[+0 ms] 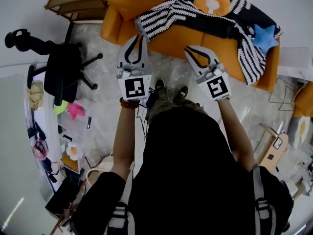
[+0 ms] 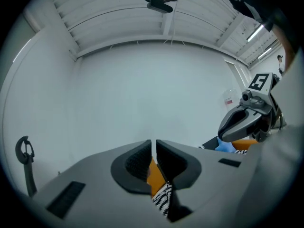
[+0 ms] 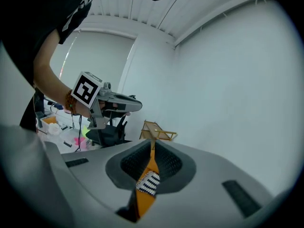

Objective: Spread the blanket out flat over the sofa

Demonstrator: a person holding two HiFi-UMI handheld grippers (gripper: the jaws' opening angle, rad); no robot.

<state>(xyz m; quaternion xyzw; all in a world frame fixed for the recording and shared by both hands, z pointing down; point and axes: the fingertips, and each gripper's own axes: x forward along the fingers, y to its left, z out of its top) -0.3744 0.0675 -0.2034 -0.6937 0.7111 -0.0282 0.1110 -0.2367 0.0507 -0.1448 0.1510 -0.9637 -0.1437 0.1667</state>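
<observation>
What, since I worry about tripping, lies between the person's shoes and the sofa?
Only bare grey floor lies between the shoes and the sofa, as the head view shows.

Lying crumpled on the orange sofa [image 1: 182, 42]: the blanket [image 1: 195, 19], black with black-and-white striped edges, an orange flower [image 1: 212, 3] and a blue star [image 1: 264, 37]. Bunching into folds toward the sofa's left end in the head view, running along the sofa's seat, hanging down over the sofa's front at the right end.
</observation>
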